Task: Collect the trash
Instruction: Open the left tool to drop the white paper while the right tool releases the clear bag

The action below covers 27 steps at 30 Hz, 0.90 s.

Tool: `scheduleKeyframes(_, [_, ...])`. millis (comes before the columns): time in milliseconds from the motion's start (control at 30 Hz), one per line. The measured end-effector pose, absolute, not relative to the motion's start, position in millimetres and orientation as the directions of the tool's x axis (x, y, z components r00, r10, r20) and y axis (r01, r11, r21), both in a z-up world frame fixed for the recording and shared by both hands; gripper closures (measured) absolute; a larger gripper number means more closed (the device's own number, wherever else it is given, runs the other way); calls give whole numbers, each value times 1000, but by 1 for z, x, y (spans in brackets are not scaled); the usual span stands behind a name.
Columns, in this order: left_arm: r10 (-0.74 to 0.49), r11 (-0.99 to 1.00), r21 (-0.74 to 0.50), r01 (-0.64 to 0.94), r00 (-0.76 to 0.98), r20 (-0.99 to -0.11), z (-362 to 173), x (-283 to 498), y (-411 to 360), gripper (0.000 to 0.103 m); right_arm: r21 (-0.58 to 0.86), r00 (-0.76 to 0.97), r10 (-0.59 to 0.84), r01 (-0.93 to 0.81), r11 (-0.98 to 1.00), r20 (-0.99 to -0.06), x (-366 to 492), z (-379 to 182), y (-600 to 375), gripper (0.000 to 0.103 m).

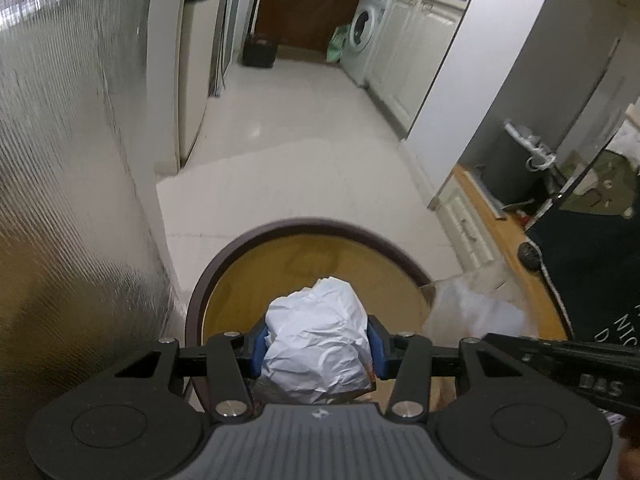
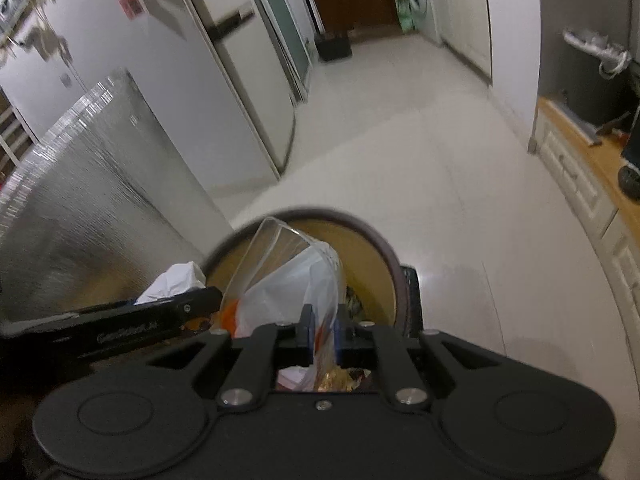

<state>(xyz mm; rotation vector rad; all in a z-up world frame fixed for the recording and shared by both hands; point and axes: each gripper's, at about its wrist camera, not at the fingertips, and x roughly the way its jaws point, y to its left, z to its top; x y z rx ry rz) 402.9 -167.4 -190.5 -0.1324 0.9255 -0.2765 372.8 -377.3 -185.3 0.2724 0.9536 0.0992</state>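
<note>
We see both grippers tipped down over a round bin (image 1: pixel 200 304) with a dark rim and a yellowish inside, standing on a pale tiled floor (image 1: pixel 304 168). The left gripper (image 1: pixel 316 350) has its blue pads pressed on either side of a crumpled wad of white paper (image 1: pixel 320 328) — the jaws stand partway apart, filled by the wad, which hangs over the bin's mouth. The right gripper (image 2: pixel 323 336) has its jaws nearly together, pinching a clear plastic bag (image 2: pixel 288 276) with something orange inside; the bag stands up from the pads and leans over the bin's opening. From the right wrist view, the paper wad shows just left of the bin's rim, beside the left gripper's black finger. Some dark scraps lie inside the bin, too small to make out. A ribbed silver panel (image 1: pixel 60 200) rises close on the left of the bin, and a washing machine (image 1: pixel 366 36) sits far down the hall — well apart from all this.
</note>
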Motion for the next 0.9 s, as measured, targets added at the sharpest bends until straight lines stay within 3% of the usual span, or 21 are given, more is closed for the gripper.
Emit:
scheduleKeyframes(300, [-307, 952, -258, 166, 494, -814, -235, 424, -171, 54, 195, 439, 128, 110, 975, -889, 414, -235, -349, 90])
scheduleKeyframes(467, [-290, 957, -242, 161, 461, -839, -251, 429, -170, 54, 164, 364, 98, 156, 974, -926, 418, -254, -348, 77])
scheduleKeyframes(533, [-274, 961, -231, 149, 453, -849, -255, 430, -168, 48, 159, 357, 96, 151, 976, -929, 417, -256, -348, 64])
scheduleKeyframes(600, [-266, 964, -227, 141, 442, -857, -256, 430, -167, 45, 159, 359, 98, 145, 977, -928, 414, -253, -349, 59])
scheduleKeyframes(733, [-272, 962, -235, 138, 435, -858, -253, 428, -166, 34, 172, 371, 111, 134, 976, -922, 409, -247, -353, 58])
scheduleKeyframes(900, [-261, 965, -225, 133, 441, -859, -243, 420, -167, 26, 192, 395, 132, 115, 975, -909, 402, -235, -360, 57])
